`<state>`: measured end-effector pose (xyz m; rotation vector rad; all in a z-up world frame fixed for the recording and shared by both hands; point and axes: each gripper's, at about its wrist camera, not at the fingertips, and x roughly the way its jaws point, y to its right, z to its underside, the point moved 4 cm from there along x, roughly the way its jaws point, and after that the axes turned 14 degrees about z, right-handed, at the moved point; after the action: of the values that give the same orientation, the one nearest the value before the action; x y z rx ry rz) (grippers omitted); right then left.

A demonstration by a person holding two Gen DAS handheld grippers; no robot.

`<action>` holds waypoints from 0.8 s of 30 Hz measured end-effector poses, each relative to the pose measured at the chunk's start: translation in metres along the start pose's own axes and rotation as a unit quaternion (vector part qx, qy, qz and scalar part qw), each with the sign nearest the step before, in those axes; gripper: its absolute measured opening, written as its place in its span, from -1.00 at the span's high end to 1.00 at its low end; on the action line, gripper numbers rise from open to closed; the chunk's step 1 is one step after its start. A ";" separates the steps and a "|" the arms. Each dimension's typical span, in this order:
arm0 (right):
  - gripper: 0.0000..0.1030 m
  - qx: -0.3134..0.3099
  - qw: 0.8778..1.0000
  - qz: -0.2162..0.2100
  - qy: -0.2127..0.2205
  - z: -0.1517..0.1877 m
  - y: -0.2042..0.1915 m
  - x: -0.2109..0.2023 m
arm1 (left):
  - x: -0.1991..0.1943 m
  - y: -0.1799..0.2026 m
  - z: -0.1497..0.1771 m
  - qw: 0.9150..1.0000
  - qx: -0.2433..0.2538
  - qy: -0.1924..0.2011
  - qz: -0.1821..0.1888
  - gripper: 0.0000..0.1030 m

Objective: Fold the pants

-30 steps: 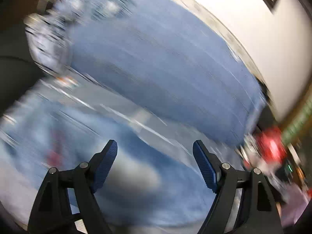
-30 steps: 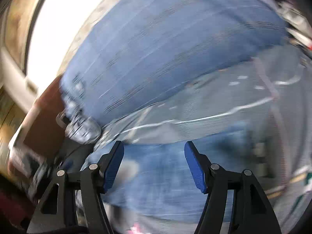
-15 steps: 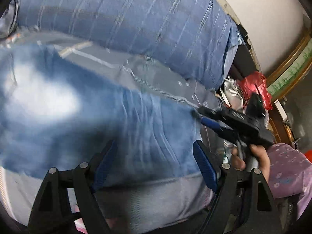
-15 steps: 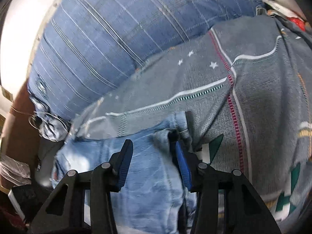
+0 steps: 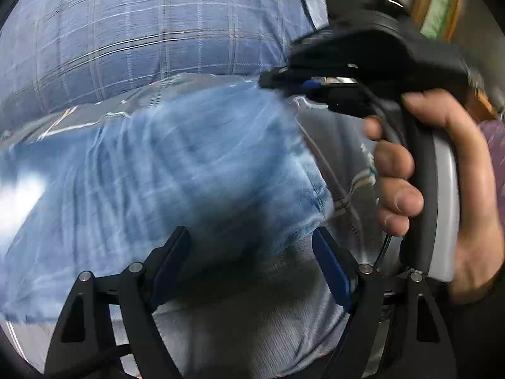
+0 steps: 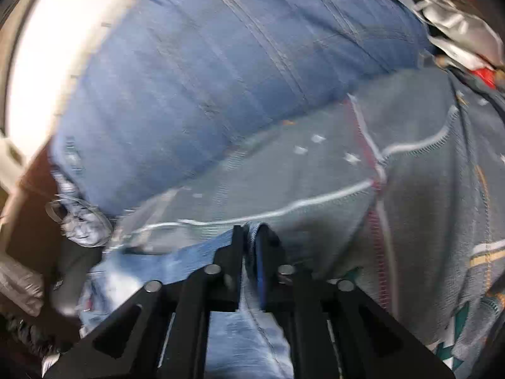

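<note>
The jeans [image 5: 195, 170] are faded, washed-out blue denim, a soft matt cloth with pale streaks. Under them the bed cover [image 6: 426, 164] is grey woven cloth, matt, with raised white and red stitched lines. The big cushion [image 5: 142, 31] behind is blue checked cotton, smooth and dull. The left gripper [image 5: 252, 262] has matt black plastic arms, blue rubbery pads and small bright metal rivets. The right gripper [image 6: 249, 237] looks alike, with a smooth grey plastic handle back.

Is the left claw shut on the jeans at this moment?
No: the left claw stands open in its own view, its blue fingers spread wide with the jeans hem lying ahead, ungripped.
</note>
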<state>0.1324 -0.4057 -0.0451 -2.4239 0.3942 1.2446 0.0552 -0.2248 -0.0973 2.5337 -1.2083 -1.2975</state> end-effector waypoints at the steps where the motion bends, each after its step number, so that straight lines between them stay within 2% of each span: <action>1: 0.61 0.002 0.999 0.017 -0.036 0.004 0.008 0.015 | 0.006 0.001 0.000 1.000 0.003 -0.004 -0.003 -0.56; 3: 0.60 0.021 0.998 0.021 -0.059 0.007 0.018 0.020 | 0.015 0.000 0.001 1.000 0.000 -0.017 -0.001 -0.56; 4: 0.59 0.039 0.998 0.001 -0.048 0.007 0.025 0.008 | 0.017 0.000 0.001 1.000 -0.002 -0.022 0.004 -0.56; 6: 0.24 0.065 0.997 -0.041 -0.019 0.002 0.036 -0.015 | 0.018 0.005 0.001 1.000 0.002 -0.024 0.018 -0.56; 7: -0.08 0.076 0.996 -0.053 -0.013 0.001 0.041 -0.020 | 0.020 0.007 0.001 0.999 0.005 -0.028 0.023 -0.56; 9: -0.10 0.101 0.992 -0.072 -0.017 0.000 0.054 -0.024 | 0.025 0.011 0.003 0.999 0.004 -0.035 0.033 -0.56; 10: -0.10 0.114 0.990 -0.079 -0.032 0.003 0.061 -0.019 | 0.028 0.012 0.003 0.999 0.002 -0.036 0.032 -0.56; 12: -0.10 0.136 0.986 -0.079 -0.048 0.008 0.071 -0.013 | 0.039 0.015 0.000 0.999 0.006 -0.040 0.030 -0.56; 15: -0.10 0.155 0.983 -0.083 -0.048 0.011 0.076 -0.016 | 0.051 0.026 -0.006 0.998 0.031 -0.050 0.030 -0.39; 18: -0.10 0.146 0.984 -0.086 -0.049 0.009 0.070 -0.018 | 0.067 0.035 -0.010 0.996 0.068 -0.062 -0.013 -0.28; 21: -0.10 0.136 0.985 -0.090 -0.060 0.011 0.066 -0.013 | 0.079 0.041 -0.009 0.989 0.120 -0.069 -0.047 -0.19; 22: -0.10 0.136 0.984 -0.095 -0.063 0.012 0.065 -0.012 | 0.079 0.042 -0.008 0.988 0.130 -0.067 -0.046 -0.02; 23: -0.10 0.140 0.983 -0.099 -0.064 0.012 0.066 -0.012 | 0.077 0.041 -0.007 0.988 0.134 -0.061 -0.043 0.24; 24: -0.10 0.144 0.982 -0.102 -0.064 0.011 0.066 -0.011 | 0.074 0.038 -0.009 0.989 0.130 -0.057 -0.040 0.31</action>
<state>0.0906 -0.4583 -0.0556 -2.0708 0.2604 1.1593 0.0635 -0.3020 -0.1269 2.7433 -1.3966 -1.4052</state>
